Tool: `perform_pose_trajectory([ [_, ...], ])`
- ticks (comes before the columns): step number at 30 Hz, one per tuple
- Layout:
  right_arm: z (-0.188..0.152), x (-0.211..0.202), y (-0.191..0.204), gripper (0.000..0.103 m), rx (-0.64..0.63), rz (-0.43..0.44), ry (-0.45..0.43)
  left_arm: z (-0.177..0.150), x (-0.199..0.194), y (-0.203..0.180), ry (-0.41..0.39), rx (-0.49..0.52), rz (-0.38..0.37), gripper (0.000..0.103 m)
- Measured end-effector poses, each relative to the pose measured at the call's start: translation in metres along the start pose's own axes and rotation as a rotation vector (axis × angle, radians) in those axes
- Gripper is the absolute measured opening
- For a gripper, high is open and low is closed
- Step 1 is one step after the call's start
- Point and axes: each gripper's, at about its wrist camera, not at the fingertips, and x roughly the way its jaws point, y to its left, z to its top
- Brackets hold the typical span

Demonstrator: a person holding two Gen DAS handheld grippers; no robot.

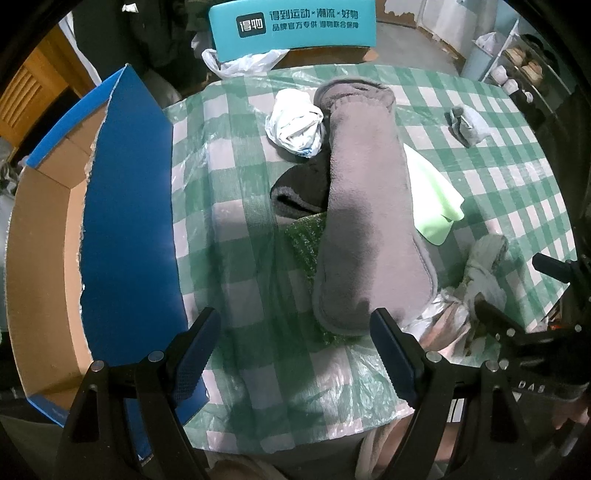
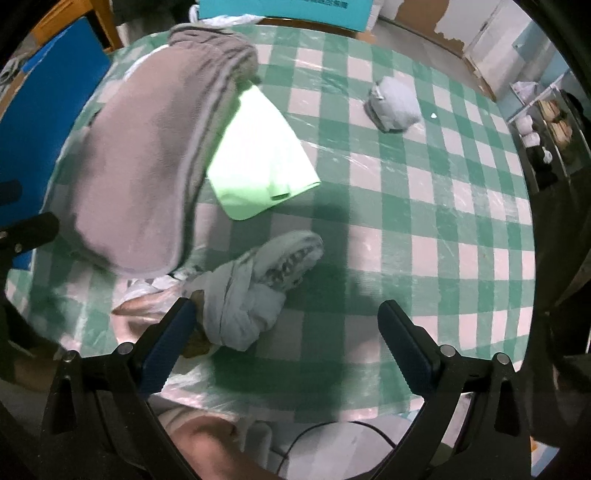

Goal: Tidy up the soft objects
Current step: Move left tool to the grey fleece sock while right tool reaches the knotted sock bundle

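- Tablecloth (image 1: 236, 206), green-and-white checked under clear plastic, covering the whole table and carrying all the soft things.
- Cardboard box (image 1: 44, 266), brown inside with a blue flap, standing open just off the cloth's left edge.
- Grey plush slipper (image 1: 369, 206), lying lengthwise down the middle of the cloth, toe toward the left gripper, resting partly over other items.
- Teal carton (image 1: 291, 26) with white print, standing beyond the far edge of the table.
- Pale green cloth (image 2: 258, 155), lying flat, tucked under the slipper's right side.
- Left gripper (image 1: 295, 354), hovering over the near edge of the cloth with jaws spread wide, holding nothing; slipper toe sitting between the fingertips, contact not clear.
- Right gripper (image 2: 288, 350), also spread wide and holding nothing, hanging over the near part of the cloth.
- Pale knotted rag (image 2: 258, 291), lying just ahead of the right gripper, near its left finger; touching or not, cannot tell.
- White crumpled bag (image 1: 295, 125), sitting beside the slipper's far end on its left.
- Dark cloth (image 1: 299, 188), showing from under the slipper's left side.
- Green textured piece (image 1: 306, 240), peeking out under the slipper, nearer the grippers.
- Small grey bundle (image 2: 391, 107), sitting alone, well apart to the right.
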Motion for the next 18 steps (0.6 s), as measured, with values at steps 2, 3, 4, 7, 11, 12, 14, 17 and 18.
perform_pose_trajectory([
  [2,0.002,0.002,-0.005,0.099,0.002,-0.027,-0.004,0.001,0.002,0.0,0.004,-0.001,-0.002,0.084],
  [3,0.003,0.003,-0.008,0.099,0.001,-0.045,-0.008,0.002,0.003,-0.001,0.008,-0.001,-0.003,0.084],
  [4,0.005,0.005,-0.011,0.099,-0.001,-0.06,-0.011,0.003,0.004,-0.001,0.009,-0.002,-0.004,0.084],
  [7,0.013,0.01,-0.02,0.099,0.002,-0.107,-0.016,0.005,0.006,-0.003,0.018,-0.008,-0.011,0.084],
  [11,0.024,0.021,-0.036,0.099,0.024,-0.152,-0.011,0.01,0.009,-0.004,0.023,-0.018,-0.022,0.084],
  [12,0.026,0.022,-0.042,0.099,0.035,-0.159,-0.009,0.01,0.009,-0.005,0.024,-0.019,-0.022,0.084],
  [14,0.03,0.021,-0.052,0.099,0.067,-0.155,-0.015,0.013,0.01,-0.005,0.023,-0.022,-0.024,0.084],
  [17,0.032,0.012,-0.063,0.099,0.137,-0.095,-0.046,0.019,0.011,-0.005,0.022,-0.036,-0.035,0.084],
  [18,0.033,0.008,-0.067,0.099,0.164,-0.061,-0.061,0.021,0.012,-0.004,0.023,-0.041,-0.039,0.084],
])
